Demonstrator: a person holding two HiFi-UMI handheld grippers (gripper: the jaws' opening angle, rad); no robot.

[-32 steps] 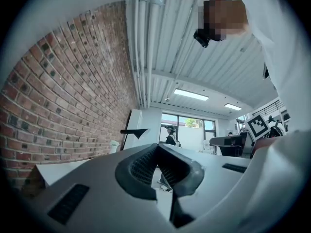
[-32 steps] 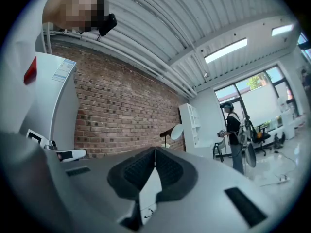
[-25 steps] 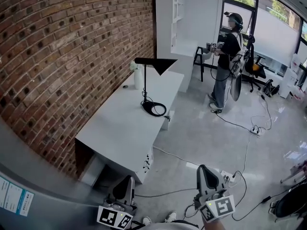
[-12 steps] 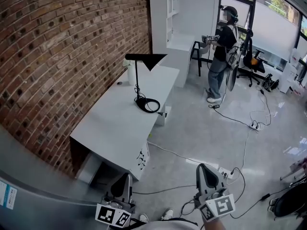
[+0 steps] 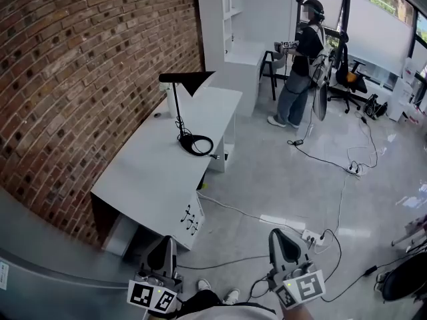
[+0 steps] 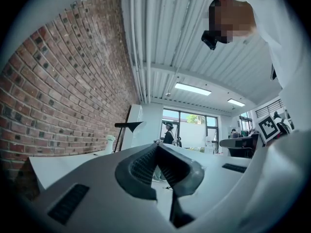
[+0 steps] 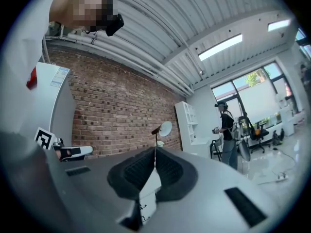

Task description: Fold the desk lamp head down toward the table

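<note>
A black desk lamp [image 5: 181, 105] stands upright on the white table [image 5: 153, 172] by the brick wall, its cone head [image 5: 193, 80] level at the top of the thin post, its cord coiled at the base [image 5: 195, 145]. The lamp also shows far off in the left gripper view [image 6: 127, 125] and the right gripper view [image 7: 163, 129]. My left gripper [image 5: 162, 253] and right gripper [image 5: 281, 245] hang low near my body, well short of the table. Both are shut with nothing between the jaws.
A white vase [image 5: 170, 96] stands behind the lamp. A white shelf unit [image 5: 235, 25] rises past the table's far end. Another person [image 5: 299, 65] stands by a stool and an office chair [image 5: 347, 79]. Cables and a power strip [image 5: 352, 169] lie on the floor.
The table and lamp have drifted left and up in the head view. Both grippers have sunk a little lower in the picture and stay shut.
</note>
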